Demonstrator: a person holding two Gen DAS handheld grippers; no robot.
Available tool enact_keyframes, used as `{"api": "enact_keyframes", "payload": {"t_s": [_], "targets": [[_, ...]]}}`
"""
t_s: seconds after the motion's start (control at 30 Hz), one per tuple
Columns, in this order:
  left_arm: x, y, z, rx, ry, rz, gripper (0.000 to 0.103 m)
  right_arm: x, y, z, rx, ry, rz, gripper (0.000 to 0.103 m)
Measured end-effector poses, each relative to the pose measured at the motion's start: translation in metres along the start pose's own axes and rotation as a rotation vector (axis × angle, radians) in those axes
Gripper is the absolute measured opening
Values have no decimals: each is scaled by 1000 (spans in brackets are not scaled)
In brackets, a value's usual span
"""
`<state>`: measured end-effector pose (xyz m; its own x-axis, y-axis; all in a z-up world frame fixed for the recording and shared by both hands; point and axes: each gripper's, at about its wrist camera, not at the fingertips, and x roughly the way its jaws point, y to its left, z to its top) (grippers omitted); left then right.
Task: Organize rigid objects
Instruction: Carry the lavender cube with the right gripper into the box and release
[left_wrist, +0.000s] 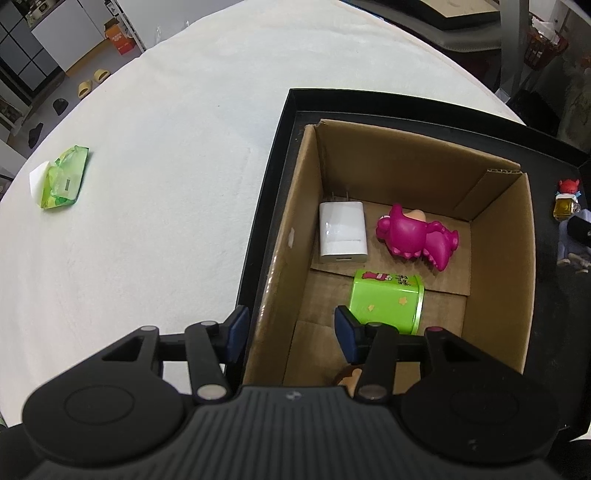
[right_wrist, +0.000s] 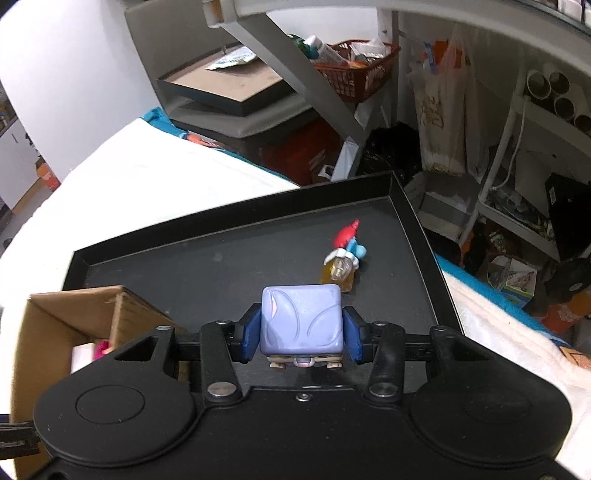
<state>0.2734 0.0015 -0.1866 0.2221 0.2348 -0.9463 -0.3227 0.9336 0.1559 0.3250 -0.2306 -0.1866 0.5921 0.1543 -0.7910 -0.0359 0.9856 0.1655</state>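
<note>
Only right wrist view shows lilac cube figure gripped.

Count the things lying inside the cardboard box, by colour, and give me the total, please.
White: 1, the charger
Pink: 1, the toy figure
Green: 1, the tin
Total: 3 clearly seen in the cardboard box. A brownish thing at its near wall is mostly hidden behind the left hand-held gripper, so it is not counted.

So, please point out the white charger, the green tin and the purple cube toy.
white charger (left_wrist: 342, 236): left wrist view, top face.
green tin (left_wrist: 386, 301): left wrist view, upper side.
purple cube toy (right_wrist: 301, 319): right wrist view, top face.
</note>
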Motion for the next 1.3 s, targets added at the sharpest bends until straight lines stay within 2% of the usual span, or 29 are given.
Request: {"api": "enact_keyframes", "payload": {"t_s": [0.67,1.3], "targets": [[-16,32,-14,-44,-34,-85,50,-56,54,-2,-73,-13,68,44],[-10,63,-25,-105,-49,-178,50,-68,114,-23,-180,16,94,44]]}}
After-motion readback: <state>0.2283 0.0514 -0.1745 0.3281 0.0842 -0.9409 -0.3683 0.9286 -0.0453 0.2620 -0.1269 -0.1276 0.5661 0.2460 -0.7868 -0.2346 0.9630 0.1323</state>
